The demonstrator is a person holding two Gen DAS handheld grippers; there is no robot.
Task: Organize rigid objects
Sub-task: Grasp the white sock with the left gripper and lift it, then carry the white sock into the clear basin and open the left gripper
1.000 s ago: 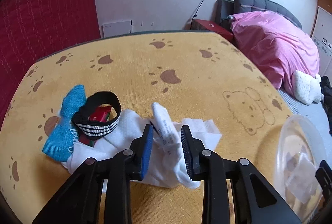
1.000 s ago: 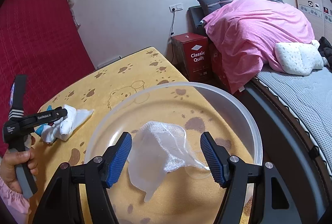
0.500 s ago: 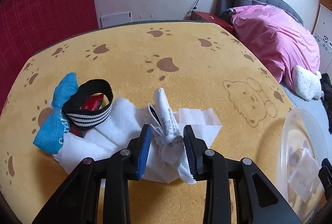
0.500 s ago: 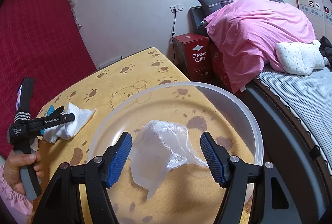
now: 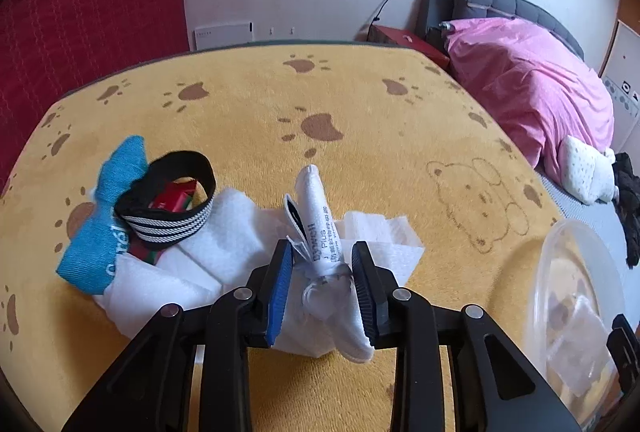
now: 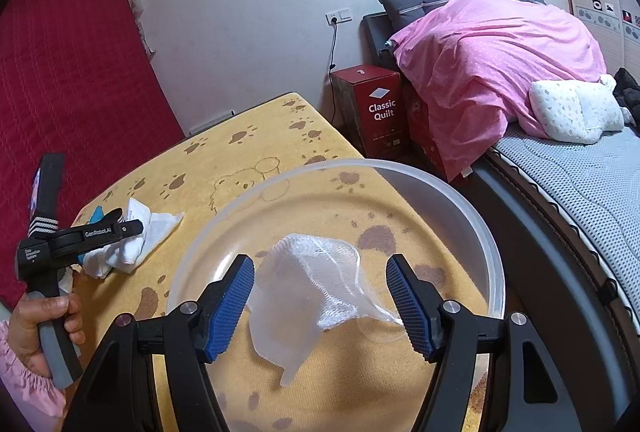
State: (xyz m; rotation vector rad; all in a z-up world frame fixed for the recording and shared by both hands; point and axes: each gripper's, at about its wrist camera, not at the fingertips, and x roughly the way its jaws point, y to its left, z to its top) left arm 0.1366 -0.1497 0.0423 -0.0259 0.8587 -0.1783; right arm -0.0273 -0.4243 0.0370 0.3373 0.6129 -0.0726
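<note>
— Left gripper (image 5: 323, 286)?
— Closed around a white printed tube (image 5: 320, 228), jaws pressed against its knotted lower end; tube tilted up and away, lying on a heap of white cloths (image 5: 224, 232) on the yellow paw-print cover (image 5: 360, 92).

— Beside it?
— To the left, a black band with white stripes (image 5: 168, 204), looped around a red box (image 5: 174, 198). Further left, touching the band, a blue cloth (image 5: 100, 232) with white lettering. All together on the same heap.

— Right gripper (image 6: 320, 304)?
— Spread wide, gripping nothing — poised above a clear plastic bowl (image 6: 476, 232) near the cover's edge. Inside the bowl, a piece of white mesh (image 6: 312, 272) between the two blue pads (image 6: 230, 306).

— Bowl against the heap?
— Well apart, bowl off to the right. Seen from the right wrist, the left gripper (image 6: 128, 228) over the cloths, handle held in a hand (image 6: 44, 328) with a pink cuff.

— Background?
— Pink quilt (image 6: 488, 64) on a bed, red carton (image 6: 370, 108) marked "Classic Quilt" beside it, red hanging (image 6: 68, 92) on the wall.
</note>
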